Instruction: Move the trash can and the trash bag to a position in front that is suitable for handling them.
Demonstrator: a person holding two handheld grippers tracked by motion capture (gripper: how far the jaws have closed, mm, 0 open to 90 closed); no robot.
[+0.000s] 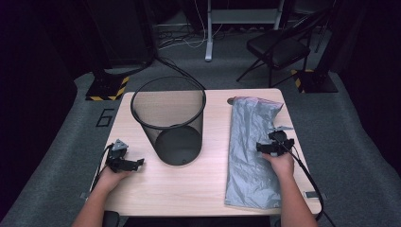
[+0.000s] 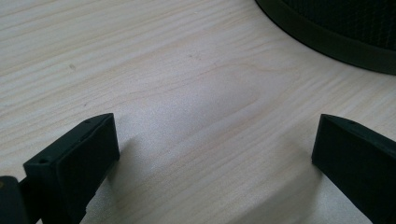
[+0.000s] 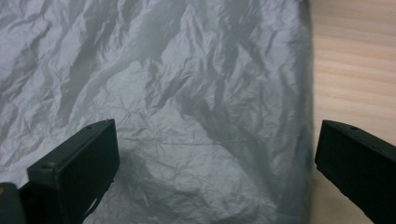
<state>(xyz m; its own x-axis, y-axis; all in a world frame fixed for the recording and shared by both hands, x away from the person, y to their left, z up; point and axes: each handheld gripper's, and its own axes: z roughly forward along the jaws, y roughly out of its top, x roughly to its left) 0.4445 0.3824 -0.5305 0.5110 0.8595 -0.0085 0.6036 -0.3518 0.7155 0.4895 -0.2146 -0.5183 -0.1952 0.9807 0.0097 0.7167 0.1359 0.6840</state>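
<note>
Lab or studio space: grey carpet [image 1: 350, 142], dark surrounds, hazard-striped stand bases [image 1: 108, 88], loose floor cables [image 1: 182, 40], folding chair [image 1: 279, 47], small wooden table [image 1: 189, 189].

A folding chair [image 1: 279, 47] stands on grey carpet [image 1: 359, 137] at 1 o'clock beyond the table [image 1: 198, 189]; cables [image 1: 184, 40] trail at 12.

- The crinkled grey plastic bag [image 3: 177, 93] runs off the top, left and bottom edges of the right gripper view.
- The black wire-mesh wastebasket [image 2: 336, 28] is cut by the left gripper view's top and right edges; just its base band shows.
- In the high view, the bag's [image 1: 250, 146] right edge lies partly hidden under the right gripper [image 1: 274, 144].
</note>
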